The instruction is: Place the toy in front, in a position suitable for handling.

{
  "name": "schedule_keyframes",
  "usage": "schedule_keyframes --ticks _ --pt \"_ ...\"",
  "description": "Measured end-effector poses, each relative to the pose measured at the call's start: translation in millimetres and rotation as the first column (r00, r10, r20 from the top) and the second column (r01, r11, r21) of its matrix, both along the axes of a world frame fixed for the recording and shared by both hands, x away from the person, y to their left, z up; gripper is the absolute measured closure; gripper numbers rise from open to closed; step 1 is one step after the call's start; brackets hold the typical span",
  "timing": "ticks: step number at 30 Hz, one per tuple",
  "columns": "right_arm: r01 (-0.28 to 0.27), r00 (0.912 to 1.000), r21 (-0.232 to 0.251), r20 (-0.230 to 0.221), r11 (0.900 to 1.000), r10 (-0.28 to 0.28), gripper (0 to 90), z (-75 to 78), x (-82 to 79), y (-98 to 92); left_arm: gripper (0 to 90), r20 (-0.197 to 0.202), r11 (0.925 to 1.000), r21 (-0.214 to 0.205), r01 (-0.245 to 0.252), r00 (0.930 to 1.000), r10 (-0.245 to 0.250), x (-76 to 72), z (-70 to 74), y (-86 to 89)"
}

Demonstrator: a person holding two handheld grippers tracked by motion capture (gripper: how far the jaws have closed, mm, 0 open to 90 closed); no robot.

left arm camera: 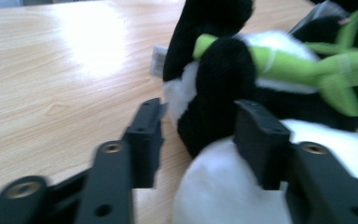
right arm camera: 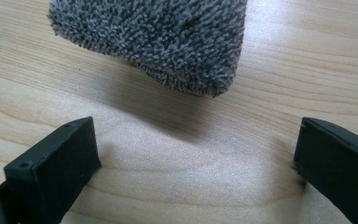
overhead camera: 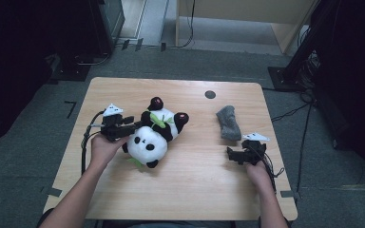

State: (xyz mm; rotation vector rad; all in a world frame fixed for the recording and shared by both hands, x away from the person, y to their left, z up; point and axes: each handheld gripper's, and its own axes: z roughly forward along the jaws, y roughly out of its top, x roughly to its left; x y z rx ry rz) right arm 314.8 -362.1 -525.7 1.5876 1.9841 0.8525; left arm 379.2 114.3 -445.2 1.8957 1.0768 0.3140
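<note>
Left gripper view shows the left gripper [left arm camera: 198, 140] half-spread around the panda's [left arm camera: 223, 93] black limb, apparently gripping or releasing. Right gripper [right arm camera: 196, 154] gapes empty; the grey cloth [right arm camera: 158, 42] at twelve o'clock looks next.

Overhead table [overhead camera: 180, 190] view; two close-ups

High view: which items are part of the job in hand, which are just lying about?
In the job:
- plush panda, at the left gripper
- grey cloth, just ahead of the right gripper, whose jaws stand open

Lying about:
- dark round spot on the table
</note>
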Motion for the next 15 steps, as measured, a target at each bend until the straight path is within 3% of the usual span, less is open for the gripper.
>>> schedule_keyframes --ticks 3,8,12,15 --pt "-0.002 1.0000 -0.002 0.000 1.0000 0.002 0.0 0.0 0.0 -0.2 42.3 0.007 0.9995 -0.029 0.012 0.9999 -0.011 -12.4 8.5 2.9" --pt "0.000 1.0000 0.000 -0.001 1.0000 0.000 0.0 0.0 -0.1 0.0 37.0 0.030 0.9997 -0.003 0.024 0.9993 -0.024 -40.7 22.6 -2.1" --pt "0.000 1.0000 0.000 0.000 1.0000 0.000 0.0 0.0 -0.1 0.0 32.1 0.043 0.9995 -0.005 0.033 0.9985 -0.032 -61.8 29.9 -15.7" --pt "0.001 1.0000 0.000 0.000 1.0000 -0.001 0.0 0.0 -0.2 0.2 29.4 0.046 0.9990 0.009 0.044 0.9979 -0.045 -74.8 27.1 -29.9"
